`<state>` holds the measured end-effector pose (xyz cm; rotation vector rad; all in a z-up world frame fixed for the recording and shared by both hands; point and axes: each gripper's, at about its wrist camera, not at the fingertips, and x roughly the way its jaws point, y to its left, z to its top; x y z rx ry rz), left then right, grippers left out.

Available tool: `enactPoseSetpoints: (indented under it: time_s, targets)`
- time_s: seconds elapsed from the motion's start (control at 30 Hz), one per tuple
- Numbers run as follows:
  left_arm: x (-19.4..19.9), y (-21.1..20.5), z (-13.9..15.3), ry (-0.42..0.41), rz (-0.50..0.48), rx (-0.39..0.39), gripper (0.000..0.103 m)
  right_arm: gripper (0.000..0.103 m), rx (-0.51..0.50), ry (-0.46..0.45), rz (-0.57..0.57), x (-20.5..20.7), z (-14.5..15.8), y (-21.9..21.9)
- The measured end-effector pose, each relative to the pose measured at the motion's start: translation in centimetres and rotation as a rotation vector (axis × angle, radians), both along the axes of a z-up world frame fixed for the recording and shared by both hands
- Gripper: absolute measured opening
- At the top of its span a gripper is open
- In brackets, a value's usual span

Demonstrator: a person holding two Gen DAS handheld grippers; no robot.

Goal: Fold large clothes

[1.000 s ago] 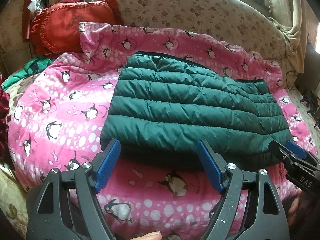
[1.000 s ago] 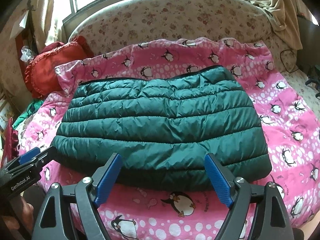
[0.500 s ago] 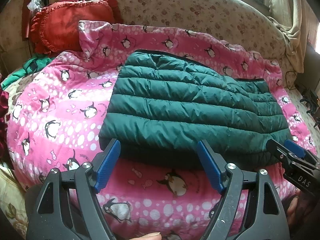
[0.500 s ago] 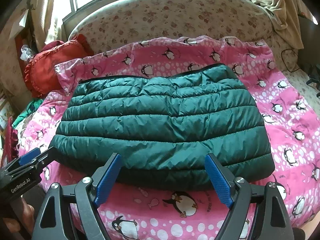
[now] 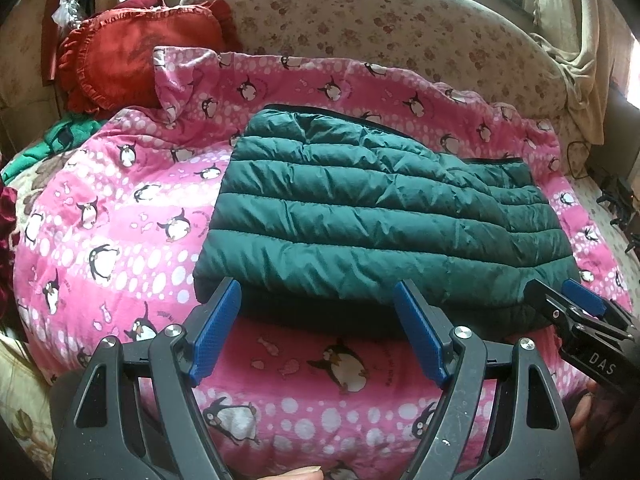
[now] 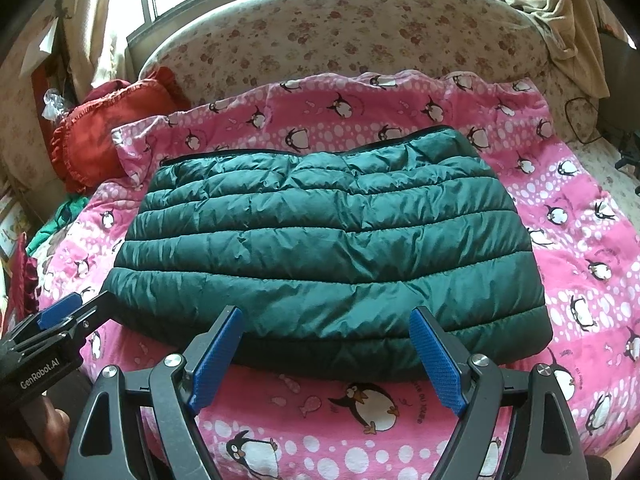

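Pink penguin quilt [image 6: 580, 216] covers the bed, with the folded green puffer jacket [image 6: 328, 240] lying mid-quilt. Left hand-held gripper [image 5: 318, 322] and right hand-held gripper [image 6: 326, 346] hover released at its near edge. Probably light, soft, slippery; pinch the near corners.

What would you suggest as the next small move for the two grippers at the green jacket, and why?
Probably ease both forward to grip the near edge of the green puffer jacket: the left gripper and right gripper are open and empty, just short of that edge.
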<state>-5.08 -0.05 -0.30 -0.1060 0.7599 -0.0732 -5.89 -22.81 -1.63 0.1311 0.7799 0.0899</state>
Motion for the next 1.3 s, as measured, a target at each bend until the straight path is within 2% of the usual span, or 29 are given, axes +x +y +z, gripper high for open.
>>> enactPoseSetpoints:
  time_s: [1.07, 1.3]
  targets:
    - [0.0, -0.44, 0.15, -0.001, -0.008, 0.0, 0.08, 0.083, 0.008, 0.004, 0.0, 0.1, -0.2, 0.24]
    - [-0.01, -0.14, 0.21, -0.013, -0.005, -0.025, 0.08, 0.083, 0.011, 0.009, -0.002, 0.1, -0.35, 0.37]
